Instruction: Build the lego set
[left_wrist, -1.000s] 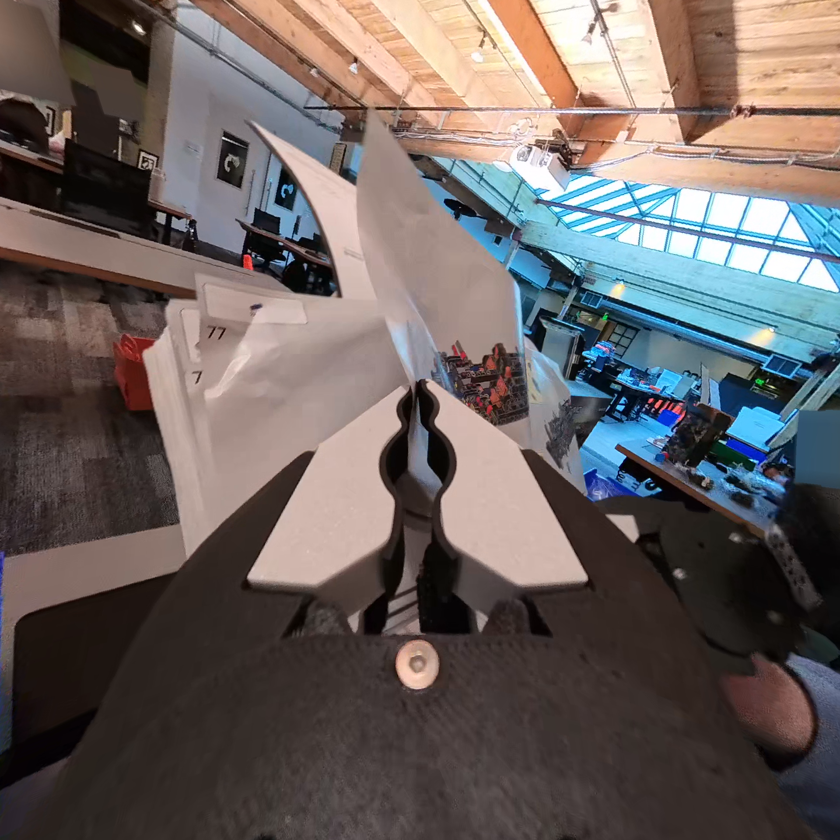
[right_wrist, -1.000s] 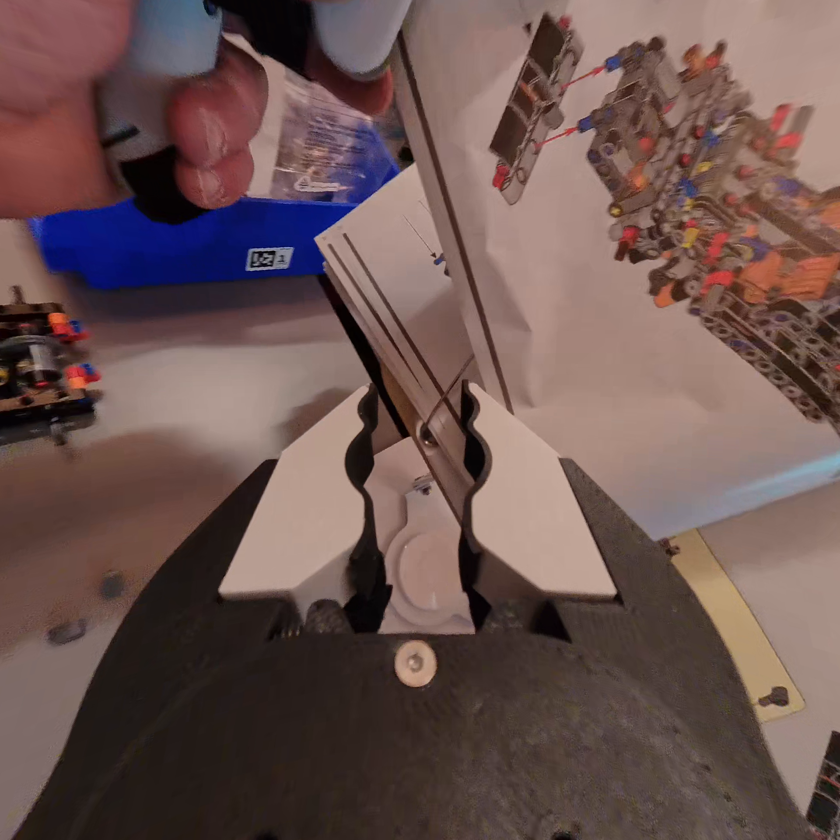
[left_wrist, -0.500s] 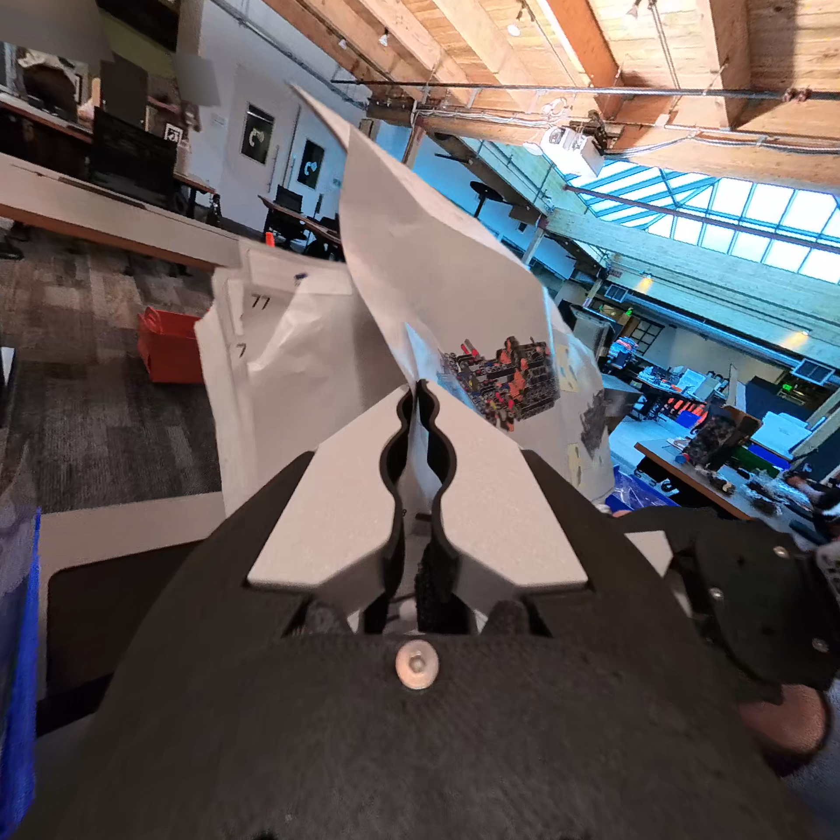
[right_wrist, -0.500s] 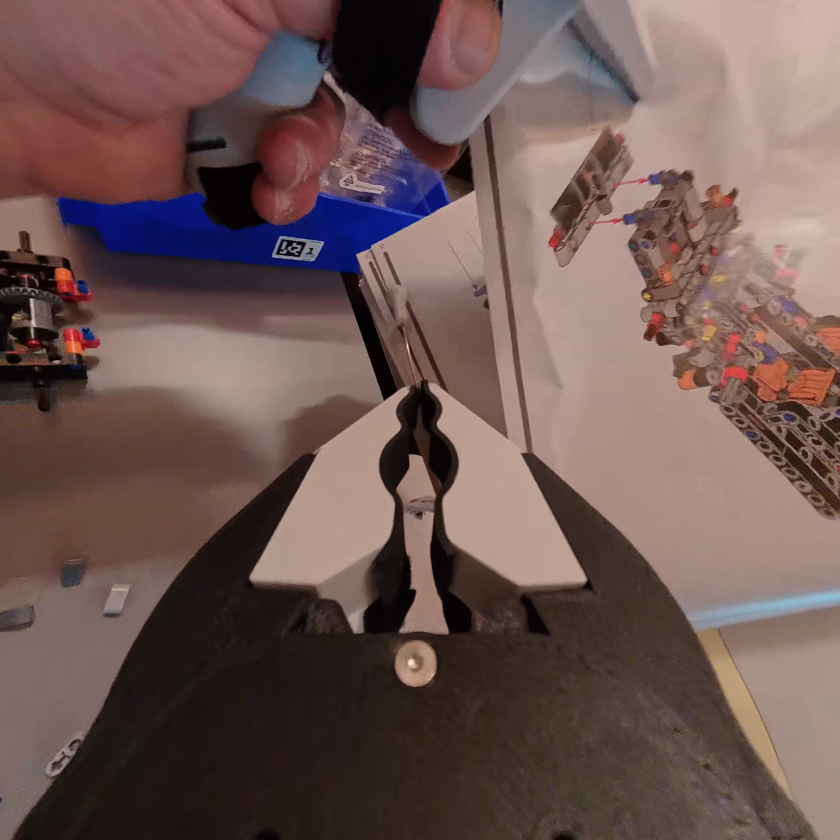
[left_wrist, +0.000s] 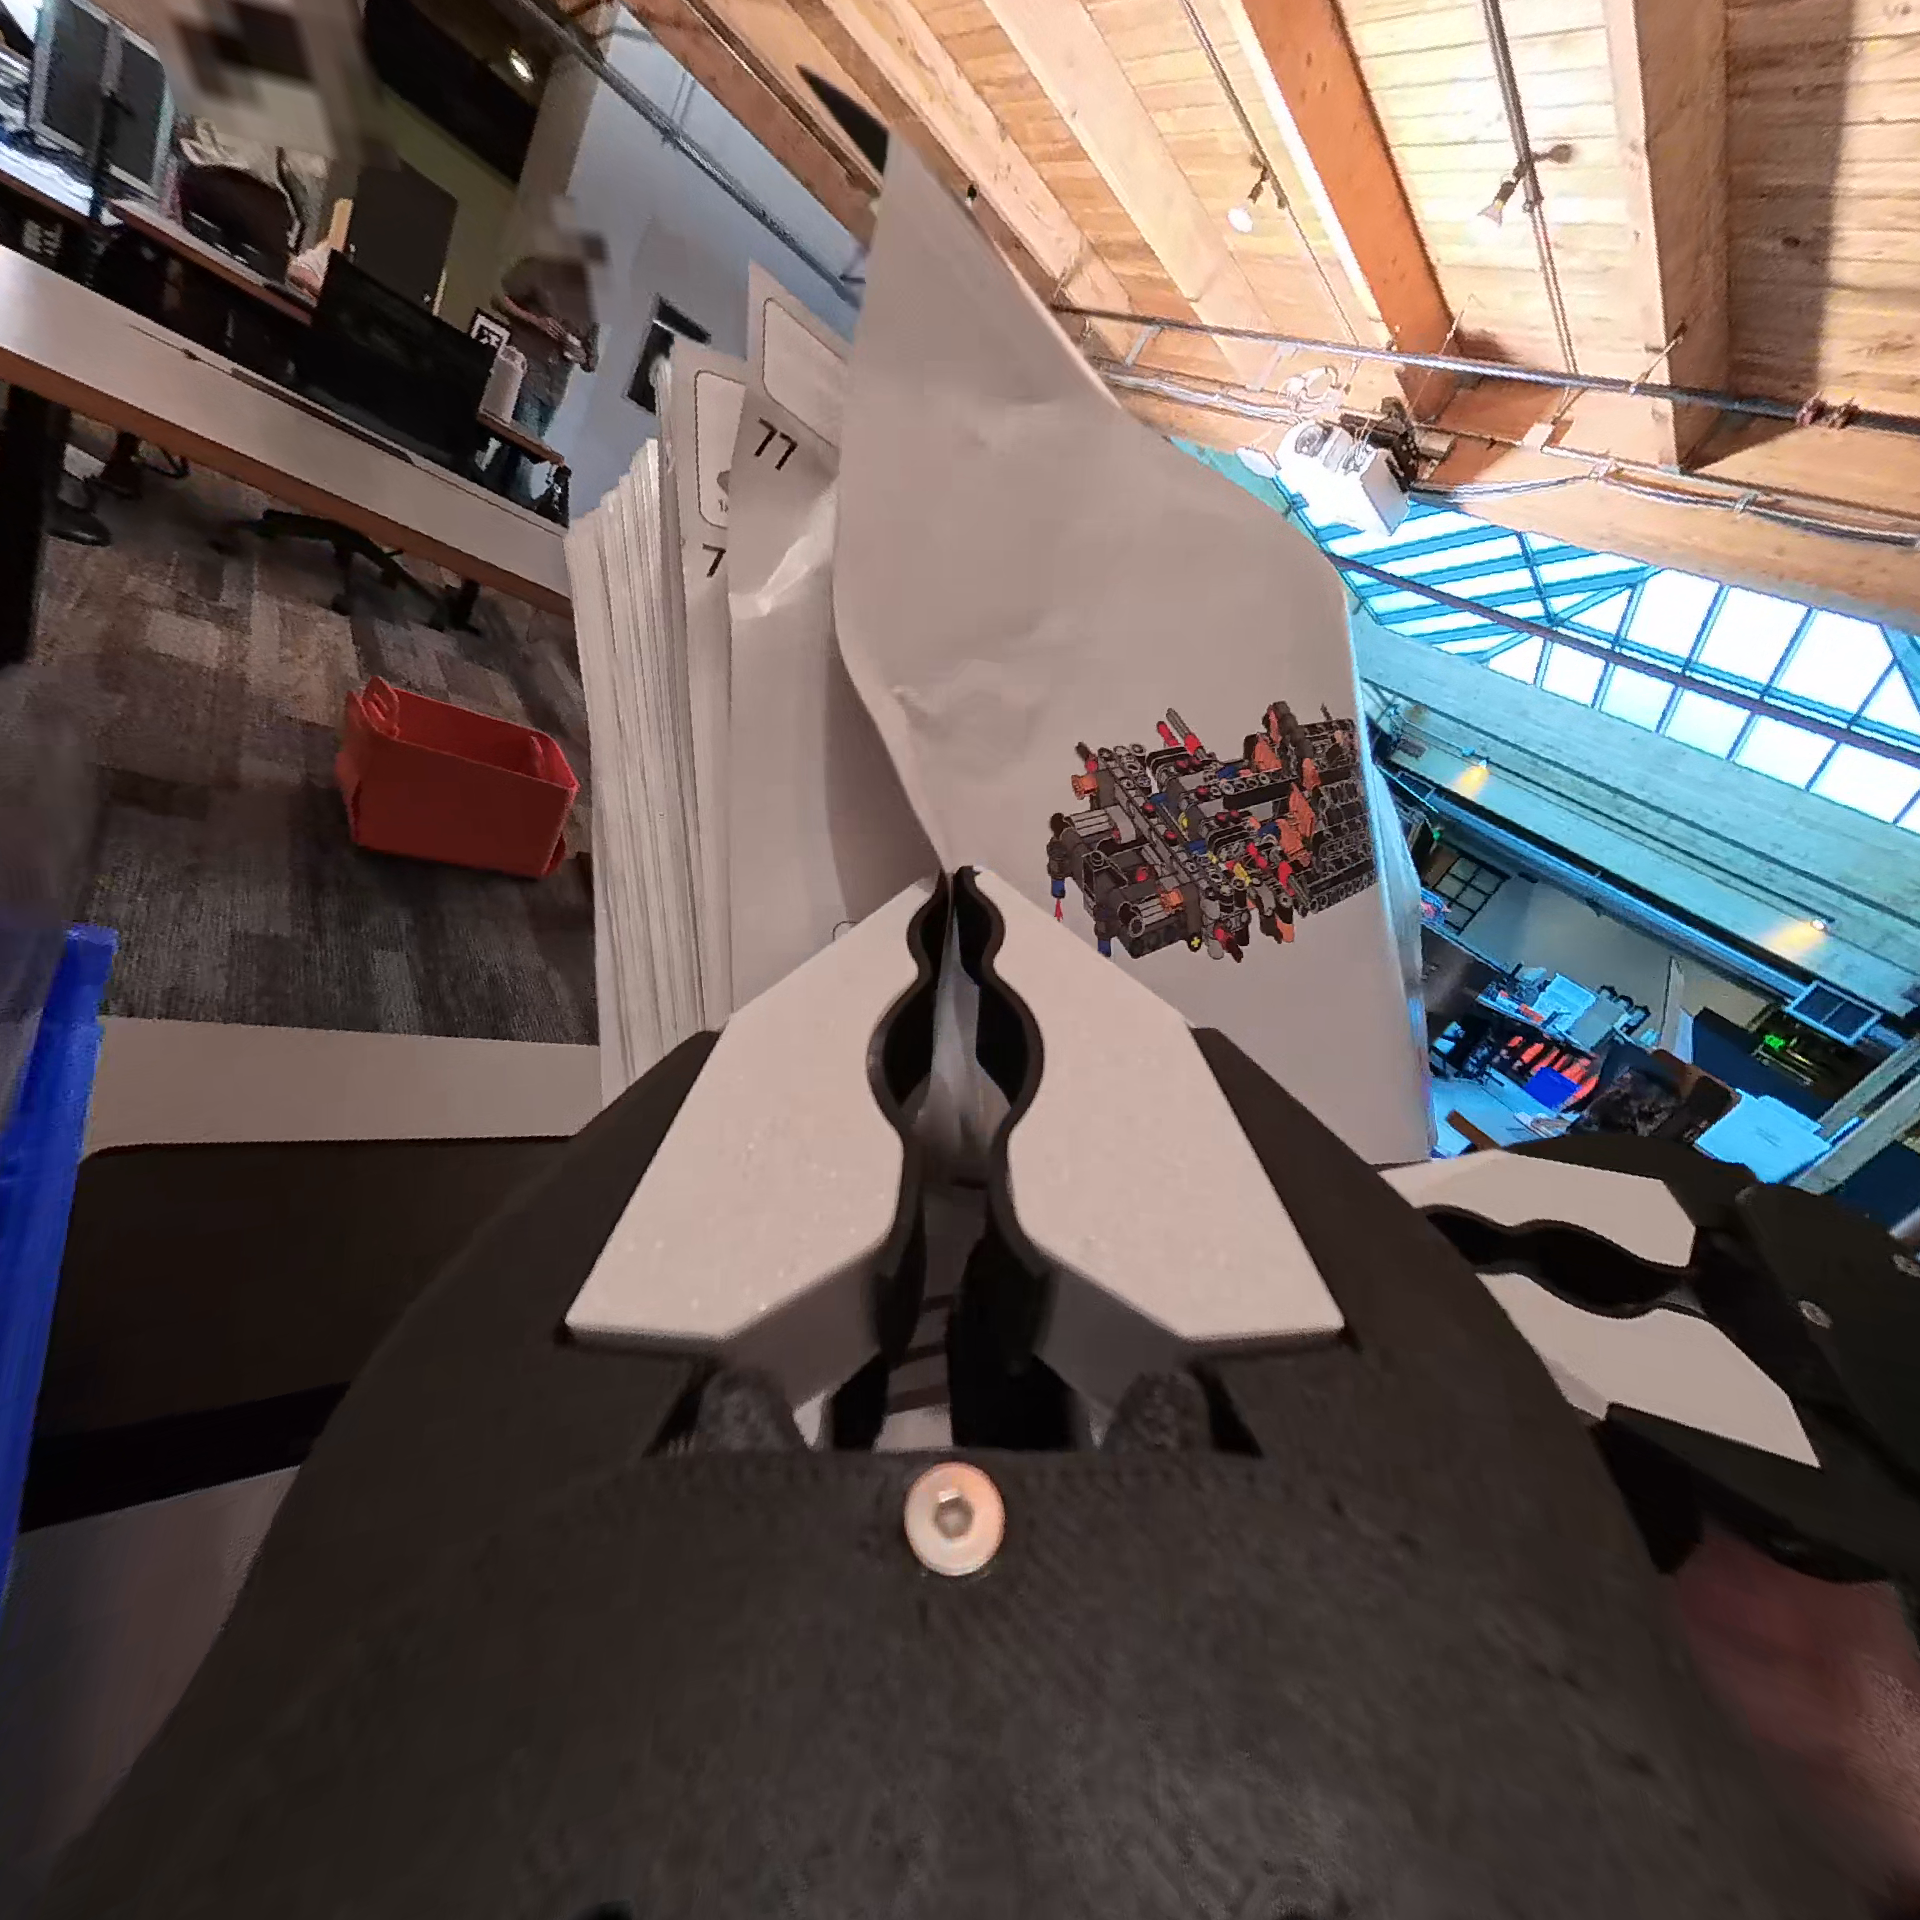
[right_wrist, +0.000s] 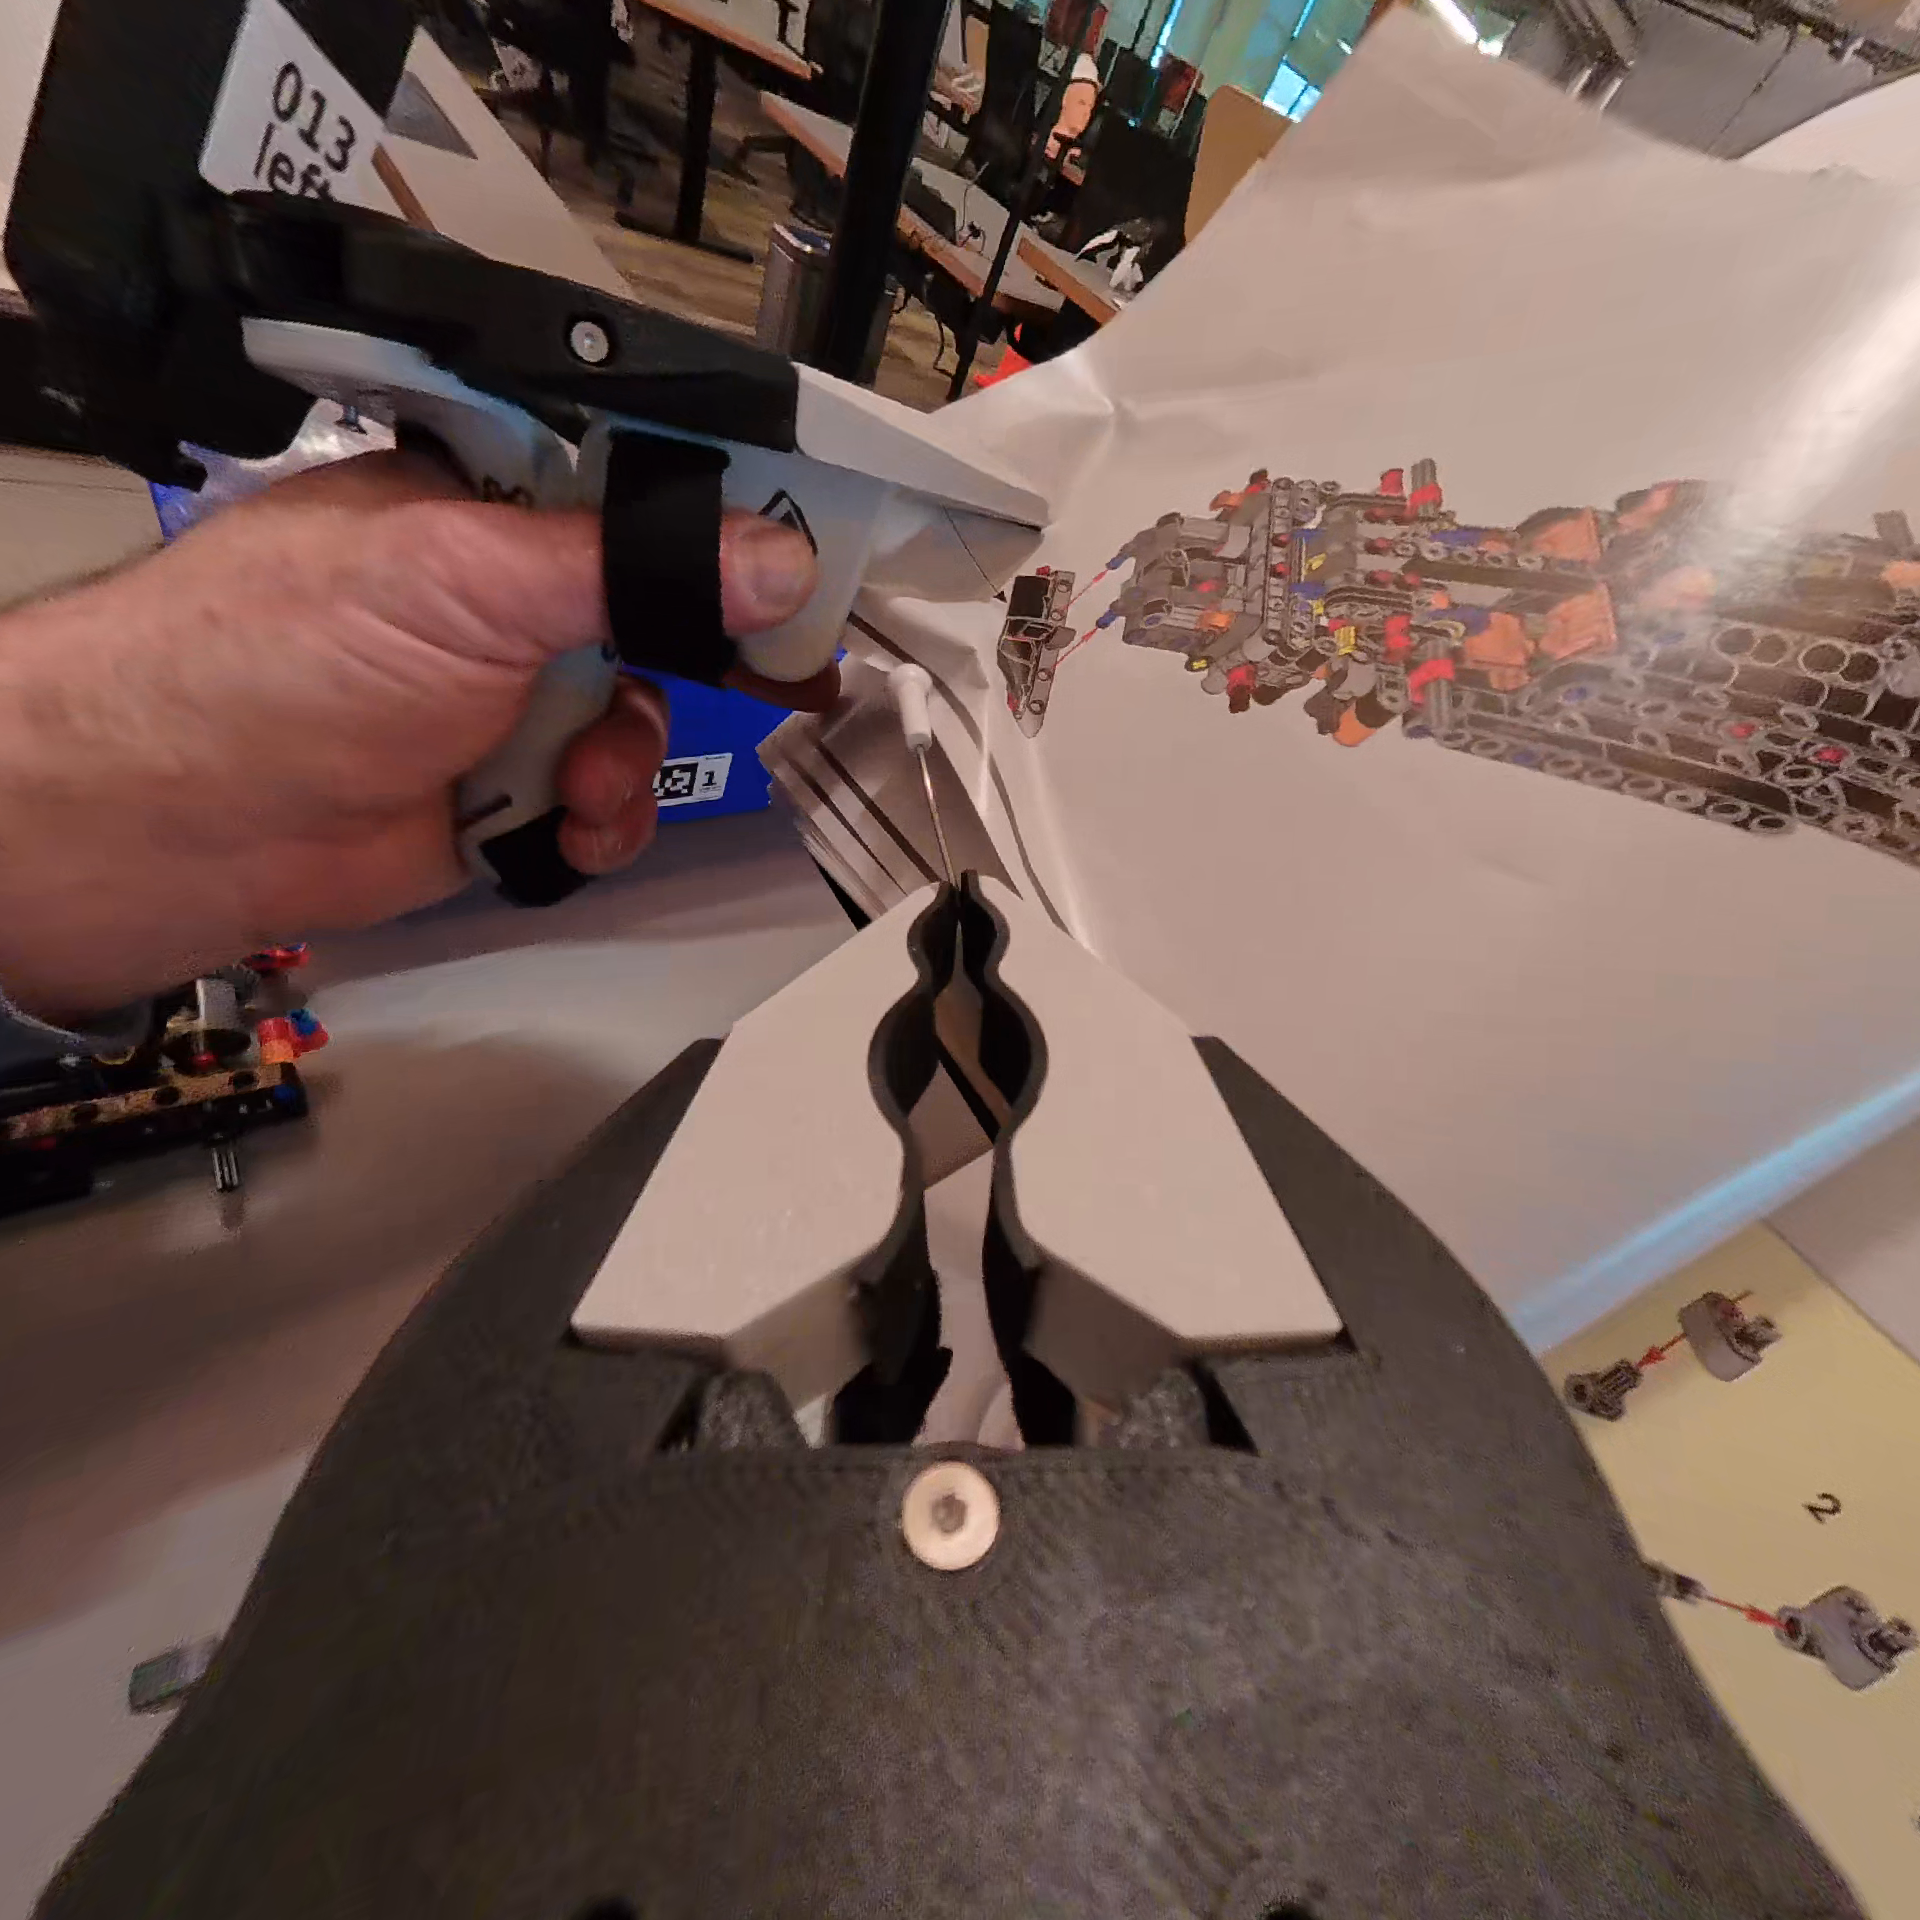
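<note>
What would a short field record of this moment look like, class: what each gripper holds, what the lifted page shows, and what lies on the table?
left gripper: jaws shut on one white paper page of the instruction booklet
right gripper: jaws shut on the booklet's page stack
page print: colour drawing of the model
table: part-built black lego assembly at left, blue plastic bin behind the hand
floor: orange crate

An orange bin (left_wrist: 457, 792) sits on the grey patterned carpet (left_wrist: 229, 862) at the far left, beyond the pale counter (left_wrist: 332, 1081). A long desk (left_wrist: 260, 416) with dark monitors (left_wrist: 390, 358) stands farther back. Overhead runs a wooden beam ceiling (left_wrist: 1455, 208), with a skylight (left_wrist: 1714, 665) at the right. A blue bin (right_wrist: 717, 748) sits on the counter.
</note>
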